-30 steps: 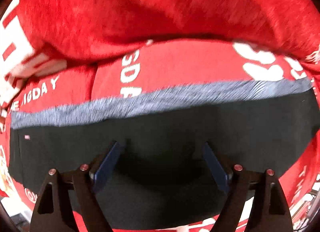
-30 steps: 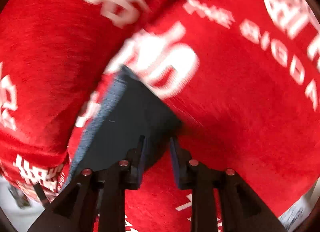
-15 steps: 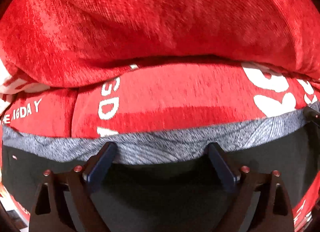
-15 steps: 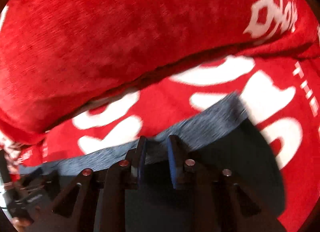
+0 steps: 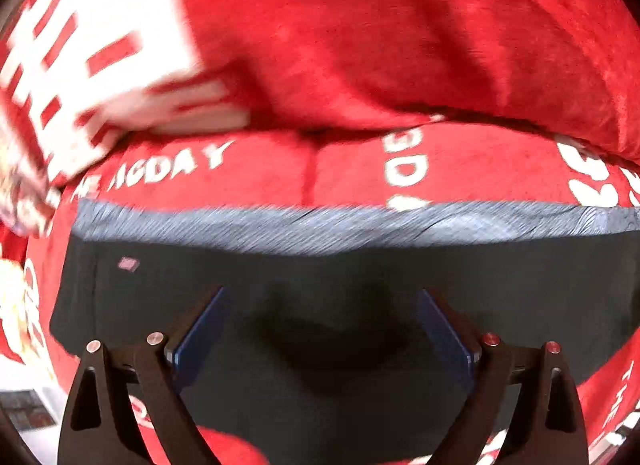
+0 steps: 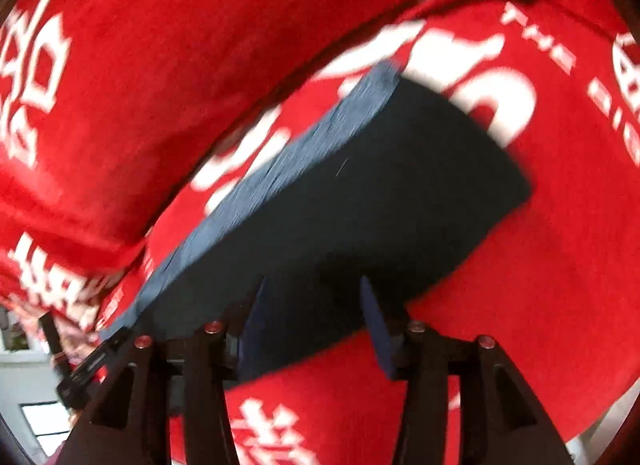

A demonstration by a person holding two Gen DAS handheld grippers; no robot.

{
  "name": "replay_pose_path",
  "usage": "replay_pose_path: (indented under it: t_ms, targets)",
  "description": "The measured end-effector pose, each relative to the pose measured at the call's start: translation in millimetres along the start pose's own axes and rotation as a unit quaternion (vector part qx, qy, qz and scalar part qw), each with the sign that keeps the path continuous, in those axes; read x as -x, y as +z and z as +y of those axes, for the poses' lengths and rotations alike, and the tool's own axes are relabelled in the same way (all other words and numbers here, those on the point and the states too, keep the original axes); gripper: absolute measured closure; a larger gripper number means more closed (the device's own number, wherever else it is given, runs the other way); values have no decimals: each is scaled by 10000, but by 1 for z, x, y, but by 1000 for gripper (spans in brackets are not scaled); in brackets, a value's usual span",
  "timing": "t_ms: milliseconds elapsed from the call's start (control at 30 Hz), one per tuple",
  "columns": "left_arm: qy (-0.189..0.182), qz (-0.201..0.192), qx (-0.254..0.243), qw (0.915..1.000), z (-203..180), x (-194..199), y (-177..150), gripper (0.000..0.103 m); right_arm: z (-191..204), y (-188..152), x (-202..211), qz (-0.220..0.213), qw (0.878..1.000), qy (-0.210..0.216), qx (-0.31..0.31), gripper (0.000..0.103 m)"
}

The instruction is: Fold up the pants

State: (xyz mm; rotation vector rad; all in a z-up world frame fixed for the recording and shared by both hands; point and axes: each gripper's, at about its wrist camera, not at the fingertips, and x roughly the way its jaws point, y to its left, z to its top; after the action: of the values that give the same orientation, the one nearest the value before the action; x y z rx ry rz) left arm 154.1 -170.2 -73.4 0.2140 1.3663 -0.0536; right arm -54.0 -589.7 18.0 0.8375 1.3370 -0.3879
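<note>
Here, the dark pants (image 5: 320, 305) lie flat on a red blanket (image 5: 400, 45) with white letters.

The pants look soft and floppy, and probably light, so they should bend easily but may sag or bunch up if held by just one spot. The grey waistband (image 5: 320, 221) along the far edge looks thicker, so it may be the best place to pinch, near the two corners. The left gripper (image 5: 320, 329) hangs over the middle of the pants with its fingers spread wide apart, holding nothing. The right gripper (image 6: 310, 305) is over the near edge of the pants (image 6: 360, 193), and its fingers are apart too, with nothing pinched between them. The red blanket is fuzzy and lumpy, so the pants may cling to it a little when slid.
</note>
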Motion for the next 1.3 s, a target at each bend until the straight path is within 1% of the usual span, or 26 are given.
replay_pose_path:
  t_ms: [33, 67, 133, 200, 233, 300, 333, 367, 400, 467, 500, 533, 567, 633, 700, 833, 900, 933, 967, 1000, 1033, 1067, 1100, 1167, 1233, 1300]
  targets:
    - [9, 16, 44, 10000, 10, 0, -4, 7, 8, -10, -2, 76, 9999, 94, 23, 52]
    - [24, 20, 74, 10000, 29, -3, -14, 7, 35, -31, -9, 175, 9995, 237, 85, 52]
    - [60, 9, 52, 10000, 46, -3, -21, 7, 56, -55, -17, 383, 9977, 516, 193, 52]
    - [147, -53, -15, 9999, 70, 0, -27, 7, 85, -82, -30, 649, 9935, 880, 311, 52]
    - [206, -103, -22, 9997, 89, 0, -31, 7, 99, -96, -39, 784, 9910, 1018, 376, 52]
    - [308, -179, 3, 9994, 119, -2, -35, 7, 131, -128, -61, 1120, 9833, 1354, 473, 52]
    - [407, -225, 23, 9989, 139, -4, -37, 7, 144, -146, -71, 1283, 9789, 1523, 456, 52]
    - [499, -253, 49, 9984, 158, -6, -39, 7, 159, -166, -89, 1482, 9731, 1721, 375, 52]
    - [560, -265, 72, 9981, 174, -11, -40, 7, 169, -181, -101, 1605, 9693, 1839, 309, 52]
    - [747, -233, 110, 9969, 210, -27, -45, 7, 189, -208, -129, 1808, 9641, 1934, 202, 52]
    - [827, -177, 99, 9964, 222, -34, -47, 7, 195, -217, -139, 1845, 9638, 1917, 175, 52]
    - [858, -90, 94, 9962, 234, -43, -50, 7, 200, -225, -148, 1851, 9643, 1890, 149, 52]
    - [782, 4, 115, 9969, 246, -53, -54, 7, 205, -233, -156, 1821, 9646, 1904, 106, 52]
    - [415, -27, 265, 9988, 261, -61, -59, 2, 211, -241, -166, 1783, 9636, 1990, -28, 52]
    - [164, -15, 417, 9990, 272, -67, -60, 0, 207, -244, -164, 1760, 9640, 1994, -89, 52]
    - [-21, -136, 359, 9993, 277, -69, -64, 0, 216, -240, -166, 1662, 9641, 2072, 5, 52]
    - [-103, -180, 359, 9991, 278, -69, -64, 0, 219, -236, -169, 1652, 9652, 2029, 23, 52]
    - [-156, -177, 381, 9990, 279, -71, -64, 0, 220, -235, -171, 1666, 9658, 1986, 11, 61]
    - [-221, -146, 432, 9987, 284, -74, -64, 0, 219, -233, -174, 1712, 9682, 1825, -48, 92]
    - [-243, -119, 460, 9986, 286, -73, -64, 0, 220, -231, -175, 1760, 9704, 1654, -93, 95]
    - [-245, -100, 461, 9986, 288, -72, -64, 0, 222, -229, -172, 1736, 9707, 1658, -111, 95]
    - [-237, -100, 434, 9987, 288, -71, -63, 0, 227, -228, -163, 1607, 9708, 1779, -22, 95]
    - [-238, -114, 387, 9989, 289, -71, -64, 0, 231, -228, -155, 1514, 9725, 1763, 129, 95]
    - [-304, -148, 381, 9987, 294, -71, -68, 0, 231, -236, -152, 1430, 9775, 1510, 354, 96]
    - [-283, -139, 403, 9987, 298, -71, -71, 0, 220, -245, -164, 1579, 9800, 1176, 274, 96]
    - [-119, -98, 385, 9991, 296, -67, -72, 0, 208, -250, -164, 1606, 9784, 1299, 35, 95]
